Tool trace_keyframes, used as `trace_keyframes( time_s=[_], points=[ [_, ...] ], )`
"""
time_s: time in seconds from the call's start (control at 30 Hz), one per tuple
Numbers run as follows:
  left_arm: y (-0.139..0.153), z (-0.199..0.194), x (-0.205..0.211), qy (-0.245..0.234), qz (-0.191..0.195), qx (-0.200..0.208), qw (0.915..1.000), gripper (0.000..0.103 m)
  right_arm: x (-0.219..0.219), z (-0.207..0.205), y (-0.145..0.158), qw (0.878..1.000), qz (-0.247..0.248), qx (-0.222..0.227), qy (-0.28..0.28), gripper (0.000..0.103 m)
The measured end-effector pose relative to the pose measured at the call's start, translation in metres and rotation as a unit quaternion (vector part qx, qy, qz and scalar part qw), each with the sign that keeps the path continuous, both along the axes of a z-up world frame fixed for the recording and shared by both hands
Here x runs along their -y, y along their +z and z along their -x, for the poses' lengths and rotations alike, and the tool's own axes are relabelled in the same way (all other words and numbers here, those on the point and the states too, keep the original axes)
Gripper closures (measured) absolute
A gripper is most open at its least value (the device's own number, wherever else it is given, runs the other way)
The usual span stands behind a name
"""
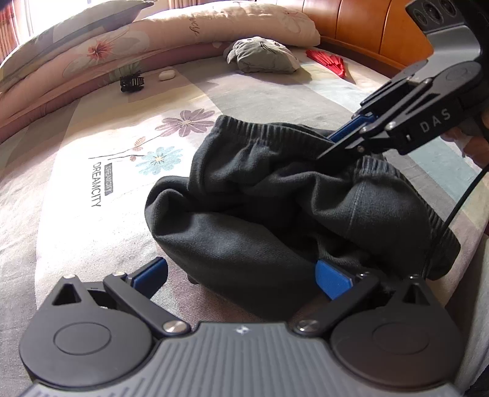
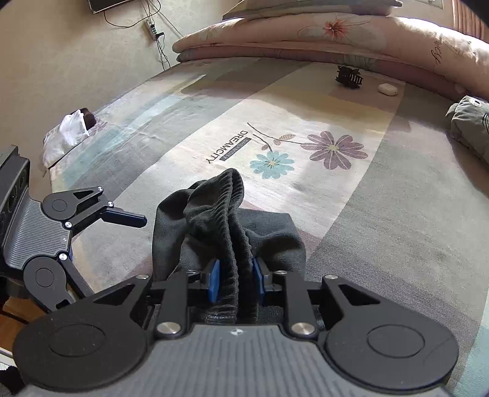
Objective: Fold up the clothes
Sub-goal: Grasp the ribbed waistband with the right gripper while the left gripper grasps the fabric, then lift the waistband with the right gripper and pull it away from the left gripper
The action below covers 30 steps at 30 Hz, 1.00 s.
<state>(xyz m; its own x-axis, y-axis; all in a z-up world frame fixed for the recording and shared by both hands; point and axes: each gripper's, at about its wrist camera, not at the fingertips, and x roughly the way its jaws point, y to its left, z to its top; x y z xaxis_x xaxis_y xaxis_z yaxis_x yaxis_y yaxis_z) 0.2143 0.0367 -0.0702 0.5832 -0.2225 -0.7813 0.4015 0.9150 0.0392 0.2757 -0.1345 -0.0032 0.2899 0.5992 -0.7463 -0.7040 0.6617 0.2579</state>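
Observation:
A dark grey garment with a ribbed band lies bunched on the floral bed sheet. In the left wrist view my left gripper is open at the garment's near edge. Fabric lies between its blue pads, and the right pad touches the cloth. My right gripper comes in from the upper right and is shut on the ribbed band. In the right wrist view the right gripper pinches that ribbed band, which stands up in a fold. One finger of the left gripper shows at the left.
A black hair claw and a small white case lie near the folded floral quilt. A grey plush cushion and a red fan sit by the wooden headboard. White cloth lies at the bed's far corner.

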Motion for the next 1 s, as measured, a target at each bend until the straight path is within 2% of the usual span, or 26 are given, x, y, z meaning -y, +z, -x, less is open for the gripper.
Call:
trace_keyframes(
  time_s=[0.03, 0.13, 0.23, 0.33, 0.5, 0.73, 0.77, 0.8, 0.83, 0.87, 0.97, 1.0],
  points=[
    [0.0, 0.001, 0.0, 0.0, 0.0, -0.001, 1.0, 0.001, 0.003, 0.001, -0.001, 1.0, 0.0, -0.007, 0.006, 0.068],
    [-0.002, 0.002, 0.001, 0.001, 0.001, -0.004, 1.0, 0.001, 0.012, 0.001, -0.008, 0.999, -0.004, -0.036, 0.017, 0.066],
    [-0.004, 0.002, 0.003, 0.001, 0.001, -0.007, 1.0, 0.001, 0.02, -0.002, -0.01, 0.995, -0.061, -0.084, 0.009, 0.064],
    [-0.005, 0.002, 0.004, 0.0, 0.001, -0.011, 0.9999, 0.001, 0.016, 0.0, -0.004, 0.983, -0.138, -0.111, 0.041, 0.063],
    [-0.009, 0.002, 0.001, 0.009, -0.001, -0.016, 0.9998, 0.001, -0.003, -0.015, -0.046, 0.985, -0.089, -0.145, 0.029, 0.065],
    [-0.014, 0.004, 0.0, 0.013, -0.006, -0.027, 0.9995, 0.001, 0.027, -0.036, -0.08, 0.956, -0.198, -0.218, -0.008, 0.067],
    [-0.014, 0.005, 0.0, 0.014, -0.006, -0.027, 0.9995, 0.001, 0.031, -0.038, -0.085, 0.952, -0.207, -0.226, -0.017, 0.068],
    [-0.014, 0.005, 0.001, 0.014, -0.007, -0.027, 0.9995, 0.001, 0.035, -0.039, -0.089, 0.948, -0.216, -0.234, -0.026, 0.075],
    [-0.014, 0.006, 0.001, 0.014, -0.007, -0.028, 0.9995, 0.001, 0.038, -0.041, -0.094, 0.944, -0.224, -0.241, -0.034, 0.089],
    [-0.014, 0.006, 0.002, 0.014, -0.008, -0.028, 0.9995, 0.001, 0.04, -0.043, -0.097, 0.941, -0.226, -0.248, -0.043, 0.093],
    [-0.013, 0.008, 0.004, 0.014, -0.008, -0.028, 0.9995, 0.001, 0.044, -0.046, -0.102, 0.934, -0.229, -0.266, -0.063, 0.093],
    [-0.012, 0.009, 0.004, 0.013, -0.007, -0.027, 0.9995, 0.001, 0.043, -0.045, -0.097, 0.937, -0.224, -0.261, -0.065, 0.093]
  ],
)
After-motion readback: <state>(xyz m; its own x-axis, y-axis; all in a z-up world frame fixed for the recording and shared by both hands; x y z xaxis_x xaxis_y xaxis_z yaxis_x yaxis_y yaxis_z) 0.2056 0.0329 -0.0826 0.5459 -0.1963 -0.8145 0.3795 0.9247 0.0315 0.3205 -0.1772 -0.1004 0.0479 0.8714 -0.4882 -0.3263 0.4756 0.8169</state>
